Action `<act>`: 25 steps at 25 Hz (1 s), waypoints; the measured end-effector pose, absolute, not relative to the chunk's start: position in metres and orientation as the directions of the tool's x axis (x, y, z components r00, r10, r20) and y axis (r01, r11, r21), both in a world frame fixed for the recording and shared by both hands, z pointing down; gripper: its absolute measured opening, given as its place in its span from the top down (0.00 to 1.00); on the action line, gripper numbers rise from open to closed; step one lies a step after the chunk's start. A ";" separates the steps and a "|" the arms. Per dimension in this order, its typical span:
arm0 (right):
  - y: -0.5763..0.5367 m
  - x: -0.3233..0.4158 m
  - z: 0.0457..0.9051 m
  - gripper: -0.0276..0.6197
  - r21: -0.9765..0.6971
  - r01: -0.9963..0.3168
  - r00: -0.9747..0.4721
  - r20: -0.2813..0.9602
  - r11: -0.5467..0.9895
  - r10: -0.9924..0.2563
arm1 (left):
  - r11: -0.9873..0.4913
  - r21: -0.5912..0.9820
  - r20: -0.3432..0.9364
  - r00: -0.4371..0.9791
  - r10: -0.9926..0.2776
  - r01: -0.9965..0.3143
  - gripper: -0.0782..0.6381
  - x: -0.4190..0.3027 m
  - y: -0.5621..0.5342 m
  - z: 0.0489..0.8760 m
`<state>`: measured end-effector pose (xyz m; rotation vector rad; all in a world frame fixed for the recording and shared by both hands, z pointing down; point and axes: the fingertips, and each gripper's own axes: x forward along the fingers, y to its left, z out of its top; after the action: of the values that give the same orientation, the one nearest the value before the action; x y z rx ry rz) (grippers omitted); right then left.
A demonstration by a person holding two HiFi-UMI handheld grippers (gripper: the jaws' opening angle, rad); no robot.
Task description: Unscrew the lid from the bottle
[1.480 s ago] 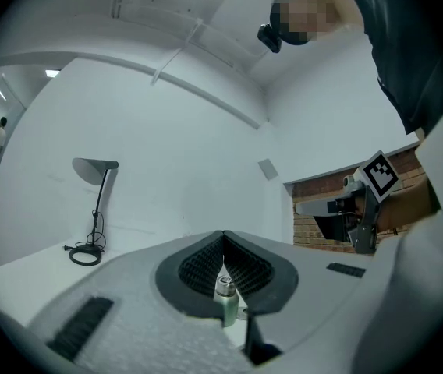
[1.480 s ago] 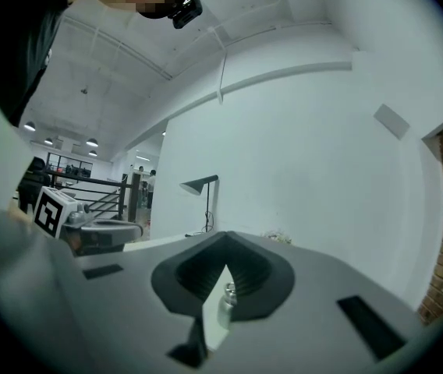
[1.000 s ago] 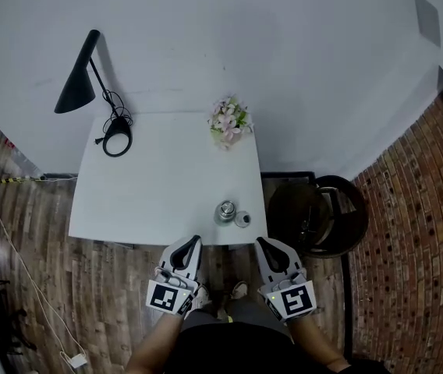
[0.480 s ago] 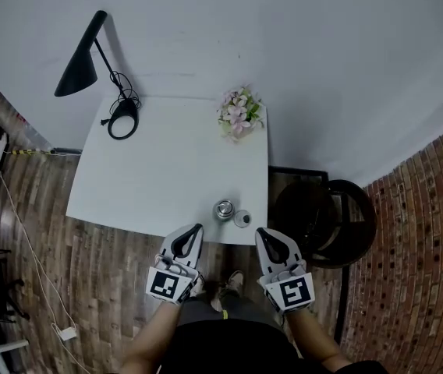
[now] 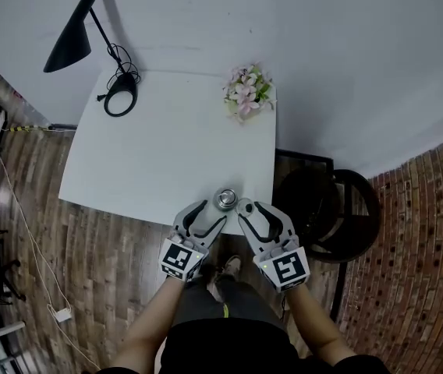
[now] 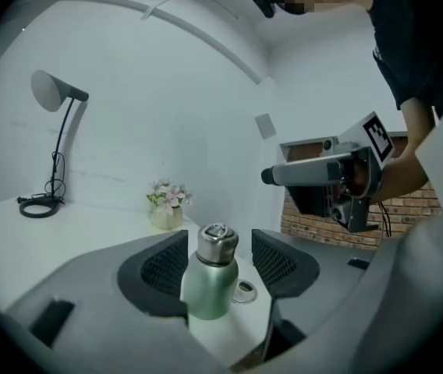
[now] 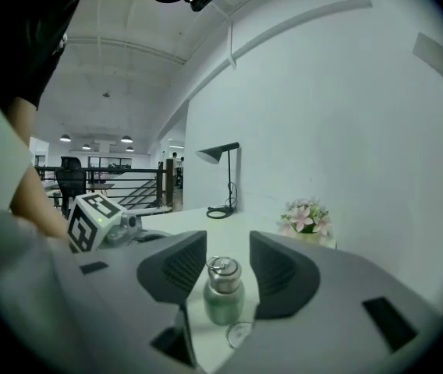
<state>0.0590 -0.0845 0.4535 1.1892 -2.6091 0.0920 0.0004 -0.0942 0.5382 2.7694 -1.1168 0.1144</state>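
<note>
A small green bottle [image 5: 224, 199] with a steel lid [image 6: 217, 244] stands upright near the front edge of the white table [image 5: 159, 154]. In the left gripper view the bottle [image 6: 210, 283] sits between the jaws of my left gripper [image 6: 220, 262]; the jaws are opening and the pads stand clear of it. My right gripper [image 7: 228, 267] frames the bottle [image 7: 224, 296] too, its jaws opening with gaps on both sides. In the head view the left gripper [image 5: 208, 213] and right gripper [image 5: 254, 211] sit at the table's front edge, just short of the bottle.
A small round ring-like object [image 5: 244, 206] lies on the table right of the bottle. A black desk lamp [image 5: 89, 45] and a pot of pink flowers [image 5: 246, 92] stand at the back. A dark round stool [image 5: 331, 209] is right of the table.
Both grippers have moved forward from below the table edge up to the bottle, and their jaws have gone from shut to open. The head view has shifted slightly.
</note>
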 end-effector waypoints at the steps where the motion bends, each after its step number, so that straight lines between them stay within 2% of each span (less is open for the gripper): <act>1: -0.086 0.055 0.458 0.68 0.049 -0.741 -0.633 0.282 0.670 -0.721 | -0.717 0.115 0.149 0.725 -0.672 -0.688 0.54 0.005 -0.097 0.548; 4: -0.093 0.047 0.473 0.63 0.061 -0.722 -0.641 0.314 0.689 -0.700 | -0.723 0.129 0.185 0.732 -0.655 -0.679 0.43 0.015 -0.105 0.571; 6: -0.099 0.042 0.485 0.59 0.073 -0.713 -0.643 0.329 0.698 -0.691 | -0.720 0.134 0.198 0.730 -0.654 -0.681 0.42 0.017 -0.112 0.583; 15: -0.116 0.026 0.525 0.52 0.063 -0.702 -0.641 0.380 0.710 -0.667 | -0.757 0.117 0.226 0.760 -0.610 -0.642 0.38 0.034 -0.124 0.609; 25: -0.129 0.010 0.551 0.50 0.048 -0.690 -0.639 0.428 0.722 -0.639 | -0.784 0.118 0.240 0.783 -0.573 -0.610 0.37 0.045 -0.132 0.618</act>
<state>0.0098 -0.1290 0.5511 1.0219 -2.5079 0.1666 0.0446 -0.1316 0.6175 2.7851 -0.9333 0.2848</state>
